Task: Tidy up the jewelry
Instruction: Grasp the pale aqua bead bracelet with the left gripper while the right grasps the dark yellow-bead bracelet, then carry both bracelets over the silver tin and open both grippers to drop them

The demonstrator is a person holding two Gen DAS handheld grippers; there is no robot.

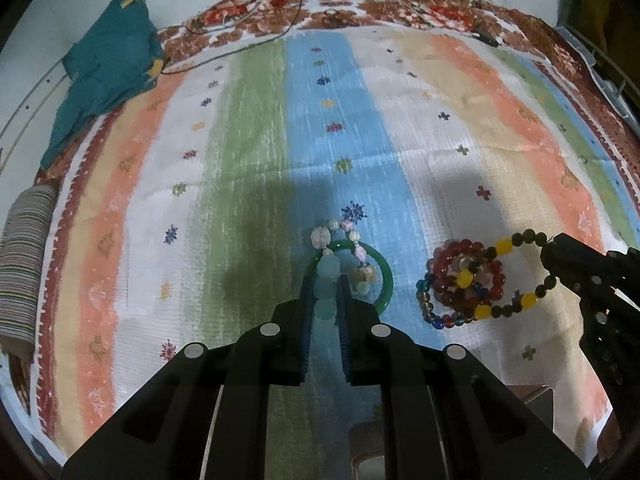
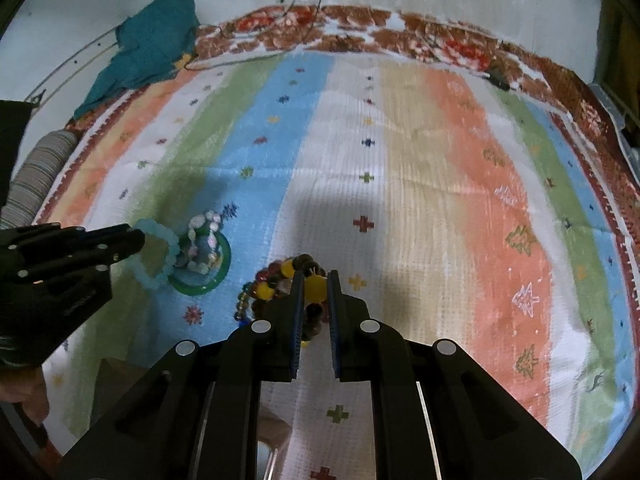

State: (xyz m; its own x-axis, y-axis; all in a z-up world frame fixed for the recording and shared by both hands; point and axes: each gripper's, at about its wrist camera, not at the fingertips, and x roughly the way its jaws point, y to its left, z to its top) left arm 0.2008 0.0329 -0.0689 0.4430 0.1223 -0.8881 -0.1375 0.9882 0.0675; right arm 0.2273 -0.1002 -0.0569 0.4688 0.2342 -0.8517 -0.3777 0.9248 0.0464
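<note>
My left gripper (image 1: 325,280) is shut on a pale aqua bead bracelet (image 1: 327,288), which also shows in the right wrist view (image 2: 158,256), beside a green bangle (image 1: 385,276). A pink and white bead bracelet (image 1: 352,240) lies over the bangle. My right gripper (image 2: 314,280) is shut on a black and yellow bead bracelet (image 2: 313,284), which also shows in the left wrist view (image 1: 520,276). It hangs over a pile of dark red bead bracelets (image 1: 464,276) and a multicolour glass bead bracelet (image 1: 436,312).
Everything lies on a striped cloth (image 1: 248,160) over a floral bedspread (image 1: 360,4). A teal cloth (image 1: 108,68) sits at the back left, a striped roll (image 1: 24,272) at the left edge. Thin cables (image 1: 240,36) run along the back.
</note>
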